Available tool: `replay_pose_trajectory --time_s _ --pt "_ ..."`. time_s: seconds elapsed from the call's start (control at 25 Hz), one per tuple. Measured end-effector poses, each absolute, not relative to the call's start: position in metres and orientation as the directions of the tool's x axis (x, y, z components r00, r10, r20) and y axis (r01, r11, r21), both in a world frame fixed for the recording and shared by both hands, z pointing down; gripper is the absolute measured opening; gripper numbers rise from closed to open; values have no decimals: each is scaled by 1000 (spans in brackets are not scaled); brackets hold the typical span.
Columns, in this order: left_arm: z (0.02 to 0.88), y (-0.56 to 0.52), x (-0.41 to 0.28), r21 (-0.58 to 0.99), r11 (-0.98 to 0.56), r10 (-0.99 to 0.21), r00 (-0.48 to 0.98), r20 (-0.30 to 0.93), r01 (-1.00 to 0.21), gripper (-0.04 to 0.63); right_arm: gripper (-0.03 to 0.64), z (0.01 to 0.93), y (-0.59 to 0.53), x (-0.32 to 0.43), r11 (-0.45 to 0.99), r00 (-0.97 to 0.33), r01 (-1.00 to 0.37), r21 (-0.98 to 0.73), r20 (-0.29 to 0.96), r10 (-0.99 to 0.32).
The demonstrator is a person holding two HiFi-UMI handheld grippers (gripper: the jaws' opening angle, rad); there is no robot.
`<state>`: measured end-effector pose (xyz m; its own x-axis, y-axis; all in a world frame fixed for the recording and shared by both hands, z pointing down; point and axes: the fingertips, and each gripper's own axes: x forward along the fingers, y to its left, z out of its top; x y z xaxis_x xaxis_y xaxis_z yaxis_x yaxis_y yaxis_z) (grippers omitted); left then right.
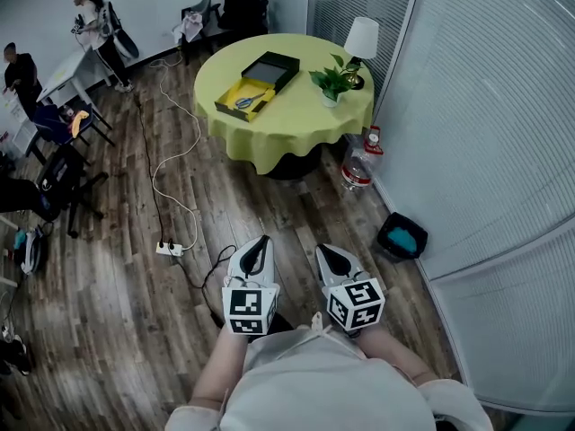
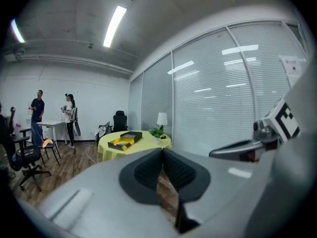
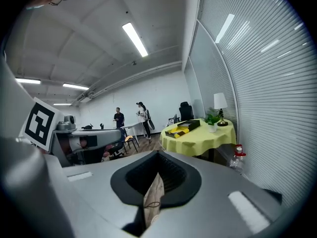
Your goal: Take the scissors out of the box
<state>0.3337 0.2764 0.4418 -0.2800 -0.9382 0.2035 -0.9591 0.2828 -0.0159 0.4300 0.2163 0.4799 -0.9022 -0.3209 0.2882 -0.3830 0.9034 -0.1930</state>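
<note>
An open box [image 1: 243,98] with a yellow inside lies on the round table [image 1: 296,119] with the yellow cloth, far across the room. Its black lid [image 1: 271,68] rests beside it. The scissors [image 1: 245,102] show as a small bluish shape inside the box. My left gripper [image 1: 261,240] and right gripper [image 1: 325,250] are held close to my body, side by side, both shut and empty, pointing toward the table. The box is small and distant in the left gripper view [image 2: 124,142] and in the right gripper view [image 3: 181,127].
A potted plant [image 1: 331,82] and a white lamp [image 1: 361,40] stand on the table. A power strip [image 1: 169,249] with cables lies on the wood floor ahead. A red-topped bottle [image 1: 358,165] and a dark bin [image 1: 402,237] sit by the blinds. Two people [image 1: 94,21] and chairs are far left.
</note>
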Motion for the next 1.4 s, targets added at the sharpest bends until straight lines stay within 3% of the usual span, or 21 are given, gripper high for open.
replay_pose_trajectory --time_s 0.4,0.96,1.4 --pt "454 235 215 27 329 -911 -310 271 -944 8 0 493 170 319 896 -885 -382 -225 370 -284" --pt "451 178 -32 47 340 -905 -313 287 -939 8 0 495 100 82 891 -864 -402 -209 408 -294" --pt "472 150 -132 98 339 -901 -293 319 -936 8 0 511 69 -16 887 -842 -416 -200 454 -292"
